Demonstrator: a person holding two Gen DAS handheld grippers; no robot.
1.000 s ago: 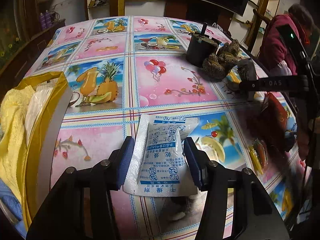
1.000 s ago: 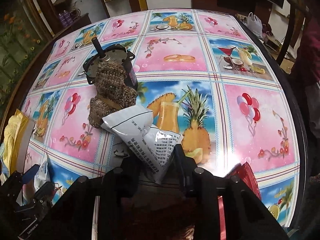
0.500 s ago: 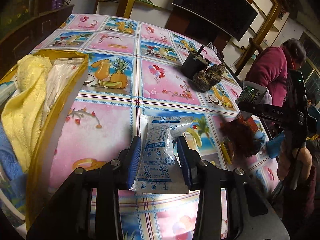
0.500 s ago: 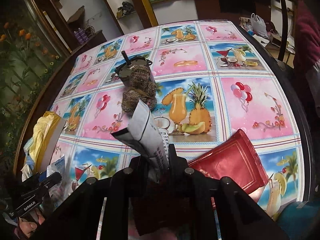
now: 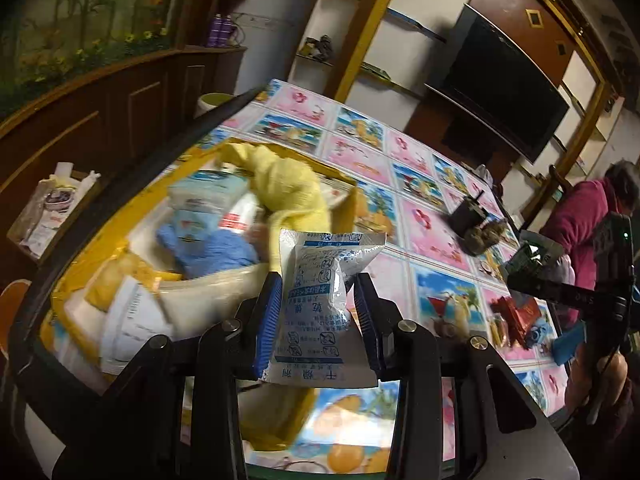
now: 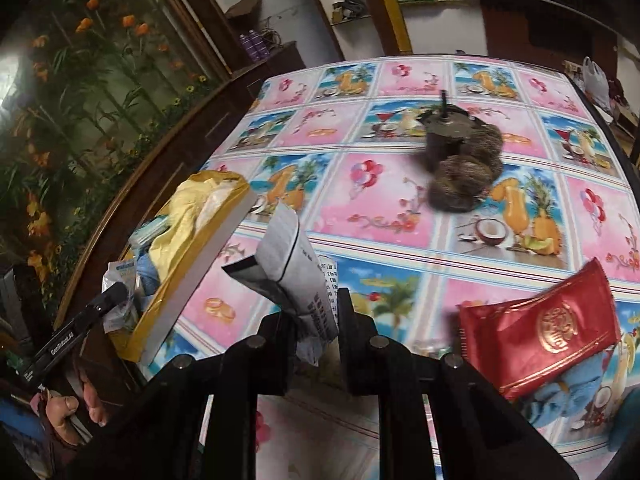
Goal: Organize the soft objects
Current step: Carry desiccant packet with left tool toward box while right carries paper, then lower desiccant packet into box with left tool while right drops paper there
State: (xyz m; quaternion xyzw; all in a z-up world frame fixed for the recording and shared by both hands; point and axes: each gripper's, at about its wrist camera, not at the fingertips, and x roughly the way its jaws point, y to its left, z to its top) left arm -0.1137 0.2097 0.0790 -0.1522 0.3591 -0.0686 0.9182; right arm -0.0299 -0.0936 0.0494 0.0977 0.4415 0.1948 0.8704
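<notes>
Our left gripper (image 5: 316,316) squeezes the white packet (image 5: 320,304) up over the yellow box (image 5: 120,248). Our right gripper (image 6: 312,320) pinches a grey packet (image 6: 296,272) above the table (image 6: 376,200). We should let go low, onto the soft towel (image 5: 280,180)
</notes>
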